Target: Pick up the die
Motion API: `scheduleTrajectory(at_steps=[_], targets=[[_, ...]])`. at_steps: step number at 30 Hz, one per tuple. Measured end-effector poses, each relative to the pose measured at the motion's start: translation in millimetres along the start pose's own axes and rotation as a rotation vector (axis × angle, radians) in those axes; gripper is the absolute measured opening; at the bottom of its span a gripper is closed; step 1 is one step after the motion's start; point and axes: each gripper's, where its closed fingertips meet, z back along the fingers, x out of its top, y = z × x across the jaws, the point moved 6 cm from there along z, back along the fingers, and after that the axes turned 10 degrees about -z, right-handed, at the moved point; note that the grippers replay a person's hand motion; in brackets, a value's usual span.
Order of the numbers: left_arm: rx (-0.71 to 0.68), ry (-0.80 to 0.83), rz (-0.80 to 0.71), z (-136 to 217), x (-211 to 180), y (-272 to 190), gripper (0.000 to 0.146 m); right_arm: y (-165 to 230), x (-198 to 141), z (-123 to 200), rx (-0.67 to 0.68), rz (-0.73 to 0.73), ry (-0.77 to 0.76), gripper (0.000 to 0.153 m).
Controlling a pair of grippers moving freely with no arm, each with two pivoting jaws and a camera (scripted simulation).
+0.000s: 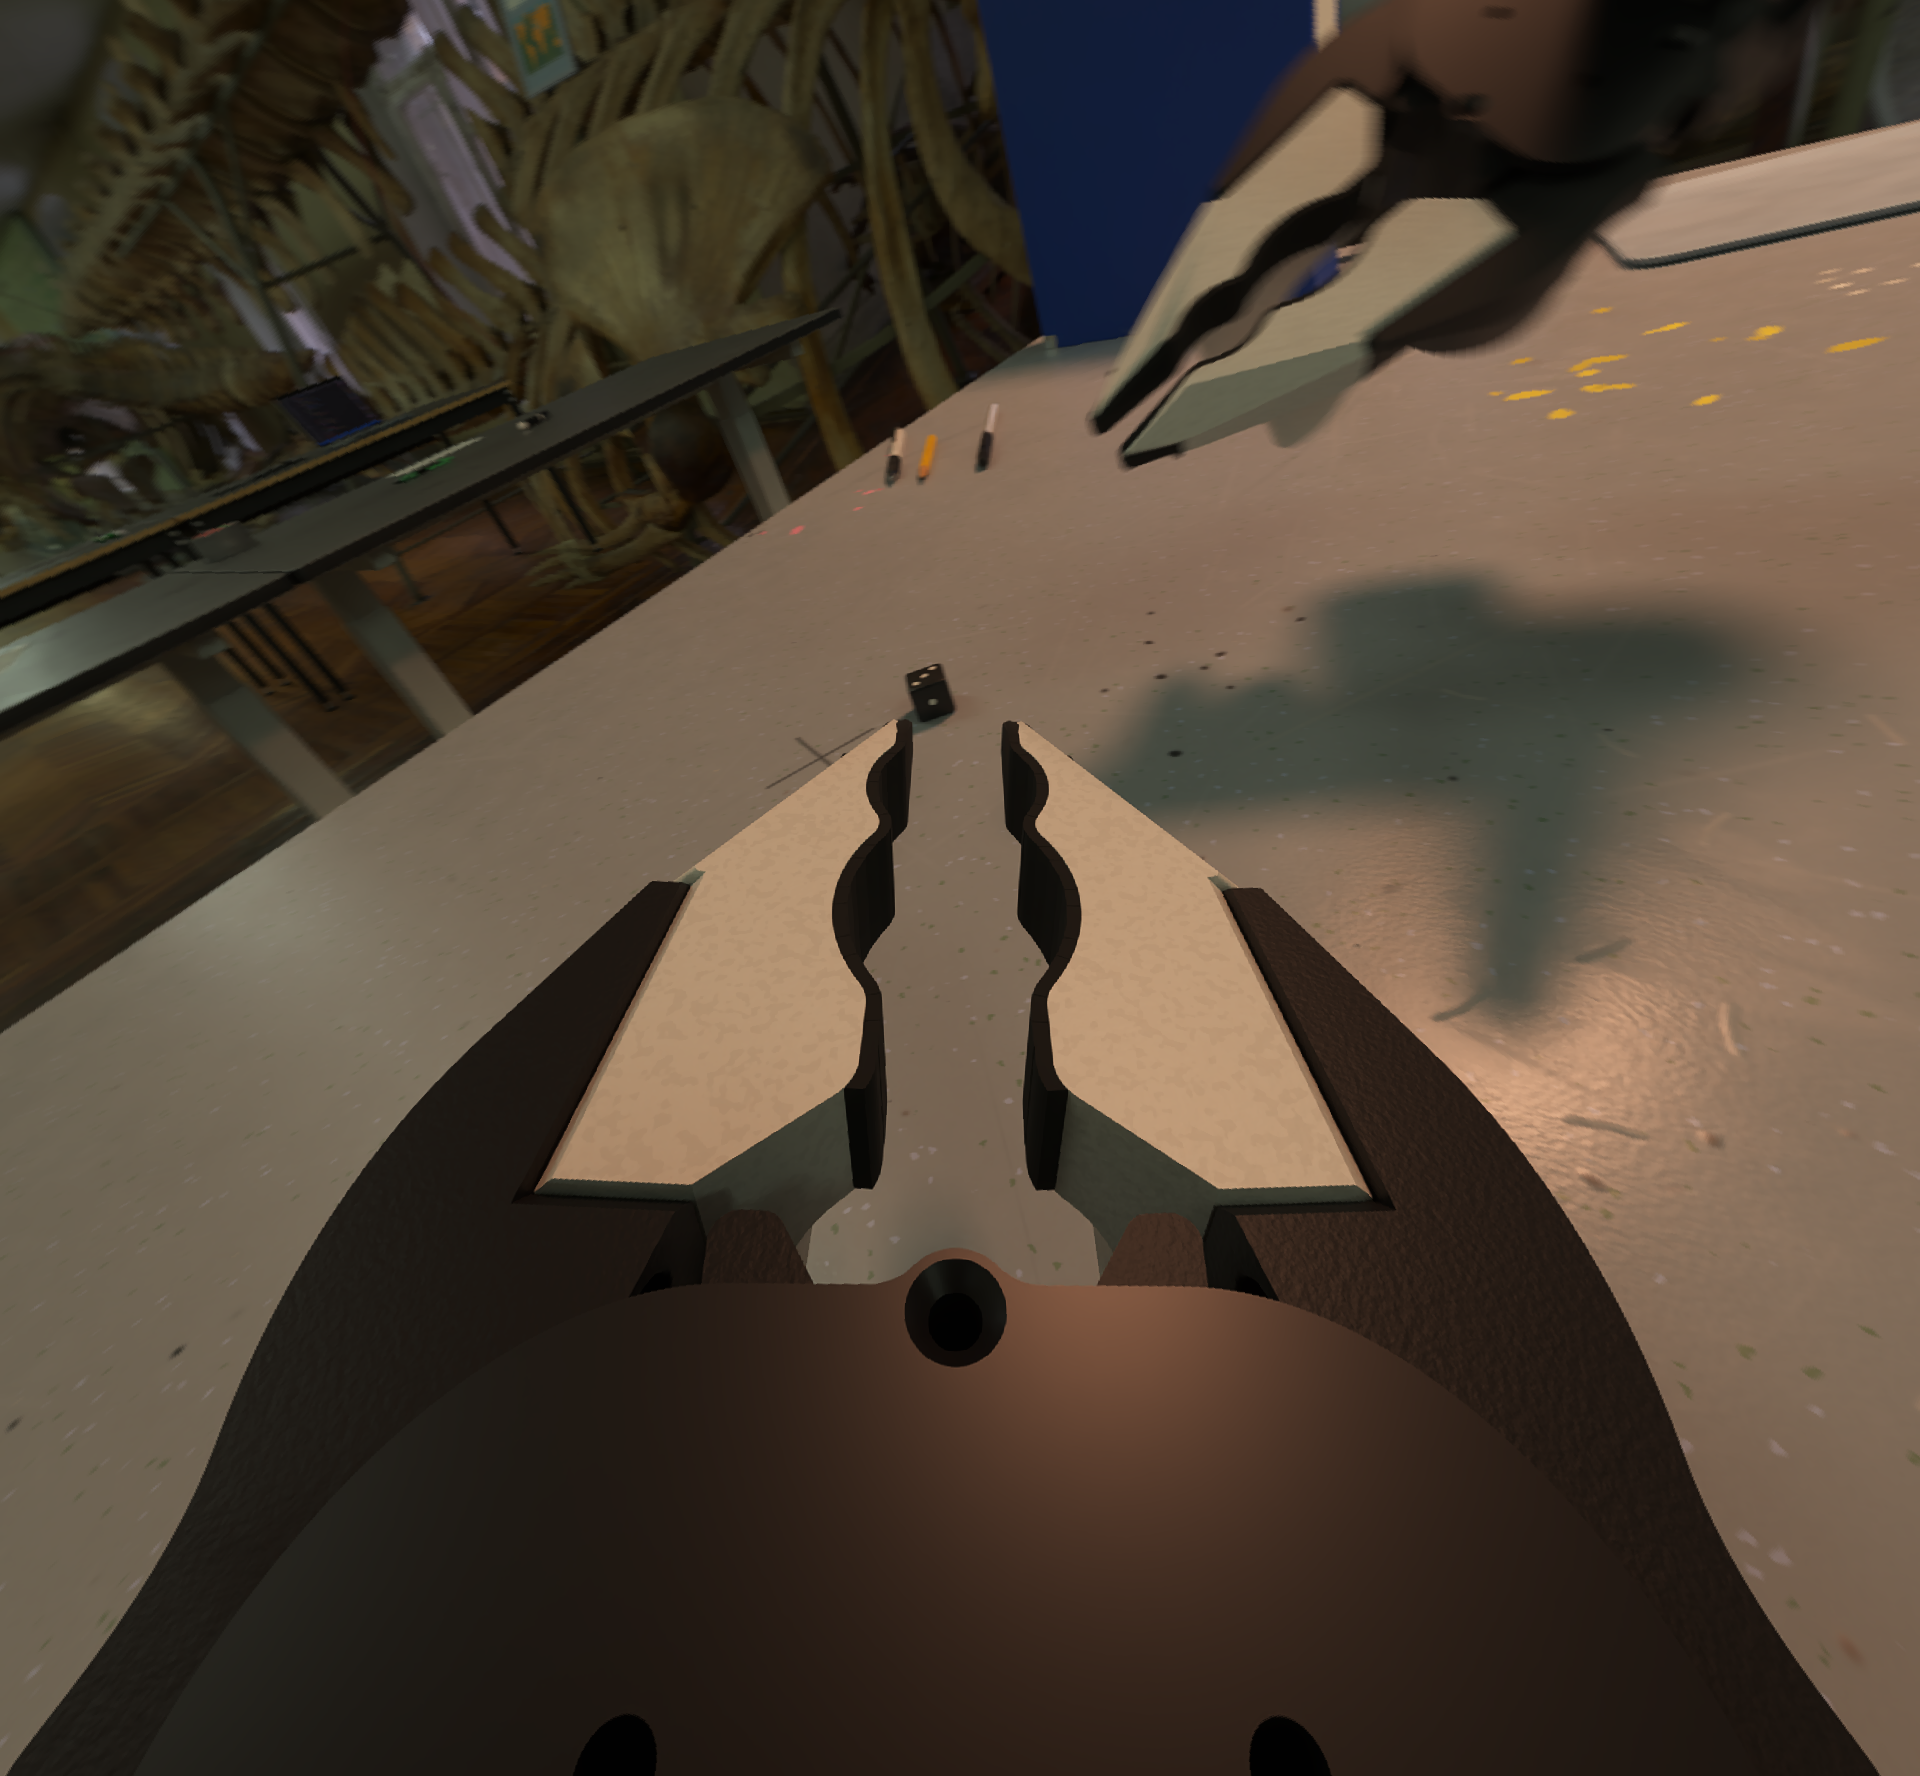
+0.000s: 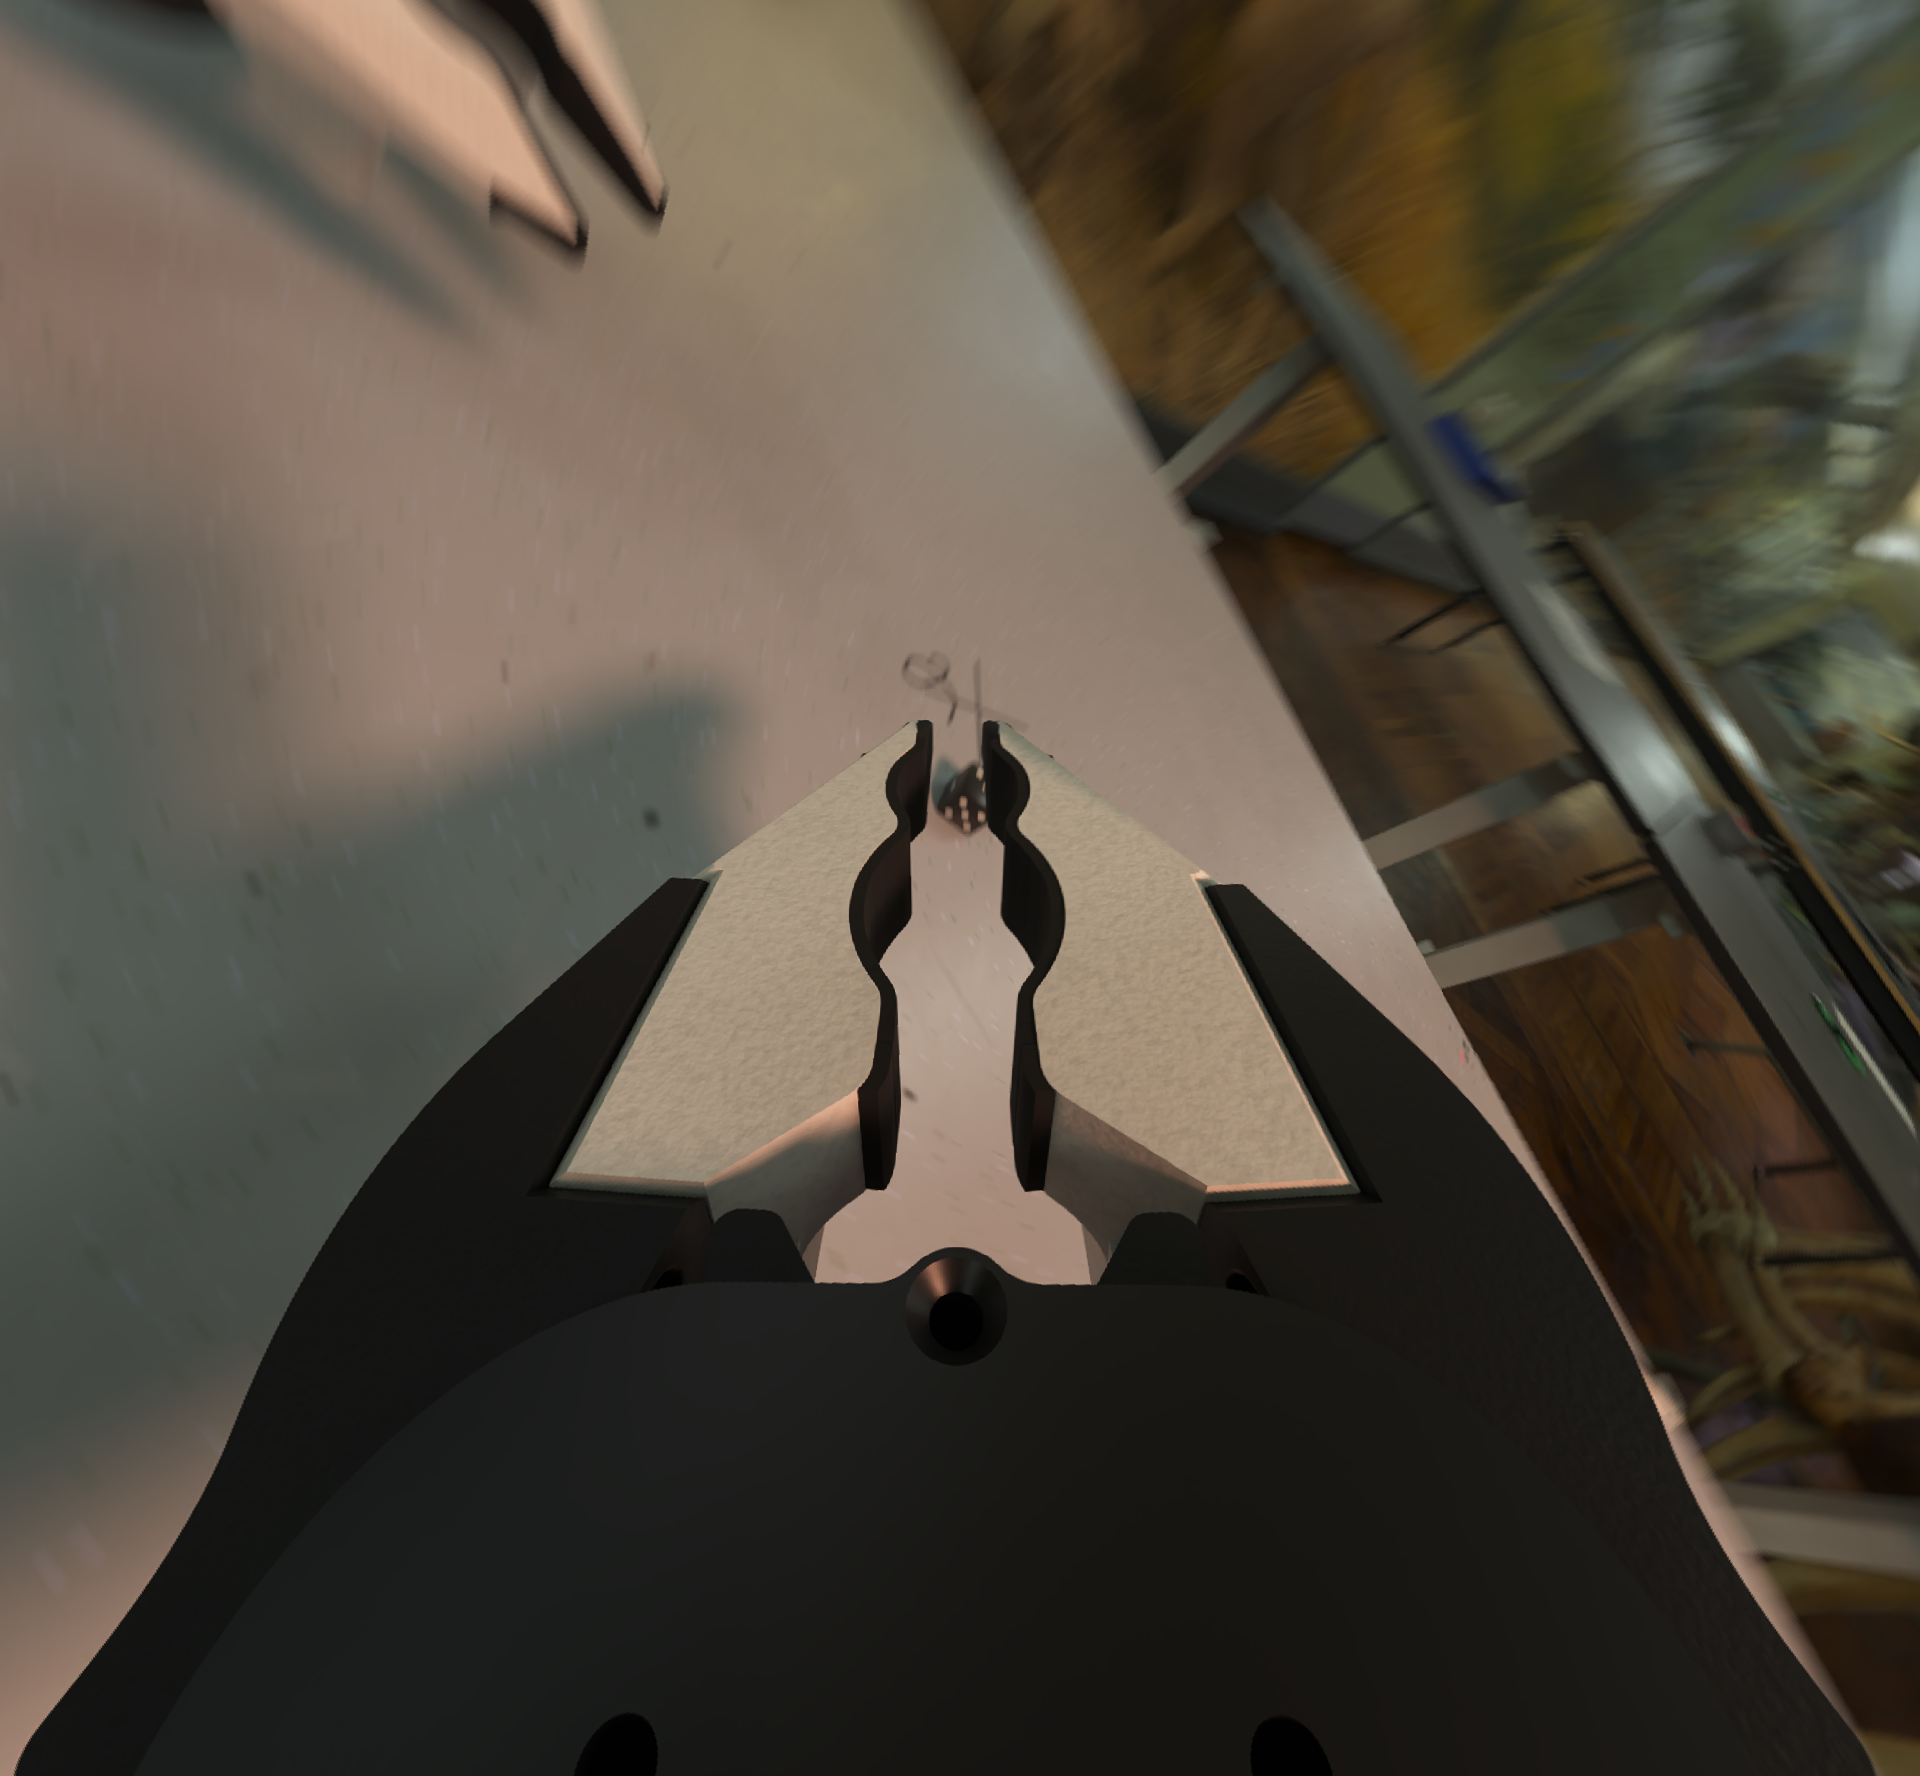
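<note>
A small black die [image 1: 930,692] with white pips lies on the pale speckled table [image 1: 1195,583]. My left gripper [image 1: 956,734] is open and low over the table, and the die sits just beyond its left fingertip, not between the fingers. My right gripper [image 1: 1117,440] hangs in the air to the far right, blurred, with its jaws a little apart and empty. In the right wrist view the right gripper [image 2: 956,739] points down at the table, and the die [image 2: 964,807] shows through the gap between its fingers, well below them. The left gripper [image 2: 613,214] shows at top left.
Three pens [image 1: 927,457] lie near the table's far edge. A blue board [image 1: 1143,116] stands behind them. A flat grey mat [image 1: 1766,209] lies at the far right, with yellow specks [image 1: 1610,376] next to it. The table's left edge [image 1: 520,687] drops to a wooden floor.
</note>
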Motion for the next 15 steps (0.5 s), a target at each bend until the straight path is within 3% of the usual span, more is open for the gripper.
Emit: scheduleTrajectory(at_steps=[4,6,15], targets=[[-0.101,0.001,-0.02,0.1,0.3,-2.3,0.017,-34.6,-5.6,-29.0,0.33,0.28,0.312,0.016],[-0.119,-0.002,-0.038,0.7,0.0,-3.6,0.017,-49.1,-11.2,-45.6,0.464,0.287,0.4,0.018],[-0.177,0.022,-0.098,-2.6,-0.4,-12.8,0.017,-59.2,-20.4,-111.7,0.803,0.565,0.548,0.022]])
